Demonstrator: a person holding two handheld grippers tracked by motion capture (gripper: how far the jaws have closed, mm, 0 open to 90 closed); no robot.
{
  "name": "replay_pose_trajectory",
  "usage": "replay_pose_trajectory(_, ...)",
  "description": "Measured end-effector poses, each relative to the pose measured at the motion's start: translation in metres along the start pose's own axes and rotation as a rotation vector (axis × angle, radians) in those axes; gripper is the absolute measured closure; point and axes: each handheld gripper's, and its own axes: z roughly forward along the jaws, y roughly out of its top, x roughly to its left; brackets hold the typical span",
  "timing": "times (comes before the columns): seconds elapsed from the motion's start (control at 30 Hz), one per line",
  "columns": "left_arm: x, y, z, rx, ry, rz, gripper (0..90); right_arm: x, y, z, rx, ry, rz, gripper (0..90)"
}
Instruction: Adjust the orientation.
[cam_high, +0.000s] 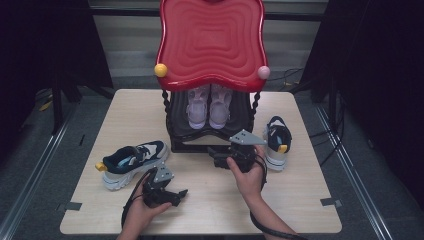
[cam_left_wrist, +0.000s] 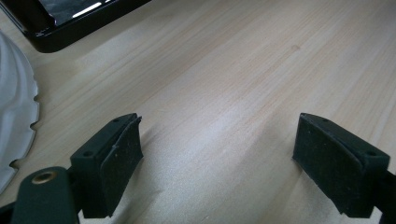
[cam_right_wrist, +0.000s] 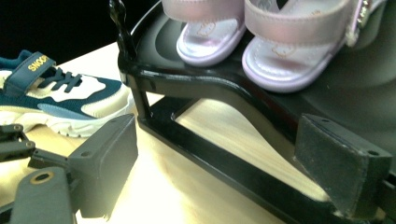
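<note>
Pale wooden tabletop (cam_high: 210, 200) carries a black two-tier shoe rack (cam_high: 210, 131) with a glossy red wavy top shelf (cam_high: 210, 42). Left of the rack lies a navy-and-cream sneaker (cam_high: 132, 161) on its sole. Just in front of that sneaker the left gripper (cam_high: 181, 193) rests low over bare wood, jaws wide apart, holding nothing. On the rack's lower shelf stand two lilac sandals (cam_high: 209, 106). At the rack's front edge the right gripper (cam_high: 212, 159) gapes empty. Right of the rack stands the matching second sneaker (cam_high: 276, 141)
</note>
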Motion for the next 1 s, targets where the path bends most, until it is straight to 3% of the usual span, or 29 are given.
replay_pose_trajectory(0.3,0.0,0.0,0.0,0.0,-0.003,0.0,14.6,-0.008,-0.014,-0.007,0.046,0.047,0.0,12.9)
replay_pose_trajectory(1.0,0.0,0.0,0.0,0.002,-0.001,0.0,14.6,-0.02,-0.045,-0.025,0.11,0.136,-0.063,13.0)
